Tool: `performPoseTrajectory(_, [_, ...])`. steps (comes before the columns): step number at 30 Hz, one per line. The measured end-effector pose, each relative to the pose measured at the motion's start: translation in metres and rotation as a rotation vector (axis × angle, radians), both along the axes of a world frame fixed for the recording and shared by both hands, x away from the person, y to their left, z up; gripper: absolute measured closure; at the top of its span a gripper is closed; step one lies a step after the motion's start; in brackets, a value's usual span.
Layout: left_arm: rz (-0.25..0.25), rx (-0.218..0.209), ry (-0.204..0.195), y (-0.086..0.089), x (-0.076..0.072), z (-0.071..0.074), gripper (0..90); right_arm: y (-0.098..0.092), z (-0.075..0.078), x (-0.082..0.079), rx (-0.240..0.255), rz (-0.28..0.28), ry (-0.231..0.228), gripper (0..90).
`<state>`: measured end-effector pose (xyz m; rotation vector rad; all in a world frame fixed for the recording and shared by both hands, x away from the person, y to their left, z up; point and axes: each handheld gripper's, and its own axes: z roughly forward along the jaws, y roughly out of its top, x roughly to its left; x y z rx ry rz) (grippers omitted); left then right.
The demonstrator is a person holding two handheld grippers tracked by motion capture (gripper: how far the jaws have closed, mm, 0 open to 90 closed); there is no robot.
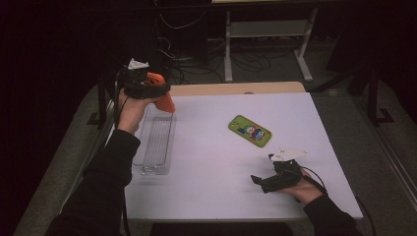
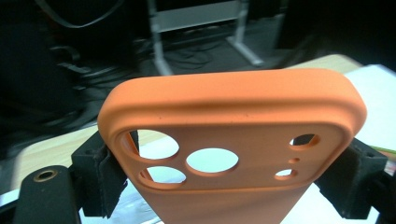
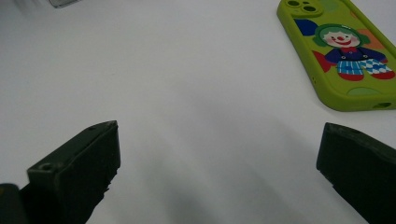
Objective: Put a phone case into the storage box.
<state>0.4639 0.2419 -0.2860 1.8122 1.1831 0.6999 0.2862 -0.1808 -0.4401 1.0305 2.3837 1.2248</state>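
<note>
Above the table's point(image 1: 211, 162) far-left corner, left gripper point(image 1: 147, 88) raised in the hand point(image 1: 132, 110), clamped across the width of an orange case point(image 1: 164, 98), well clear of the surface. Seen along that gripper's own jaws: case point(image 2: 233, 140) upright between them, pads pressed on both long edges, camera cut-outs facing the lens, rounded top edge uppermost. Jaws wide apart, but only as wide as the case.

Below and just beside the held case, a clear tray point(image 1: 157, 142) lying along the table's left edge, ribbed inside, nothing in it that can be made out.

Near the table's middle, toward the far right, a green case point(image 1: 250, 131) flat on the white top, printed side up, set at a slant. In the right gripper view, same green case point(image 3: 338, 51) at upper right, clown picture plain, camera holes at its far end, well apart from both jaws.

At the near-right corner, right gripper point(image 1: 268, 179) low over the table in the other hand point(image 1: 305, 191), pointing left toward the centre. Jaws spread wide, nothing between them but bare white tabletop point(image 3: 196, 116). Dark sleeves point(image 1: 98, 187) entering from the bottom edge.
</note>
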Motion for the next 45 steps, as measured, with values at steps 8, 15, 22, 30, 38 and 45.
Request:
performPoseTrajectory(8, [0.123,0.082,0.086,0.002,0.021,-0.021,14.3,0.0,0.001,-0.001,0.01,0.003,0.0,0.0])
performPoseTrajectory(15, [0.188,0.166,0.15,-0.011,0.034,-0.041,14.0,0.0,0.002,-0.001,0.005,0.011,-0.009,0.0])
performPoseTrajectory(22, [0.234,0.169,0.188,-0.011,0.043,-0.053,14.0,-0.001,0.002,-0.001,0.01,0.009,-0.005,0.0])
performPoseTrajectory(30, [0.254,0.175,0.23,-0.012,0.052,-0.065,13.9,-0.001,0.002,-0.001,0.018,0.013,-0.009,0.0])
performPoseTrajectory(38, [0.269,0.176,0.246,-0.01,0.058,-0.074,13.8,-0.001,0.002,-0.002,0.016,0.012,-0.011,0.0])
performPoseTrajectory(45, [0.285,0.164,0.218,-0.011,0.063,-0.078,13.1,-0.001,0.002,-0.002,0.014,0.013,-0.007,0.0])
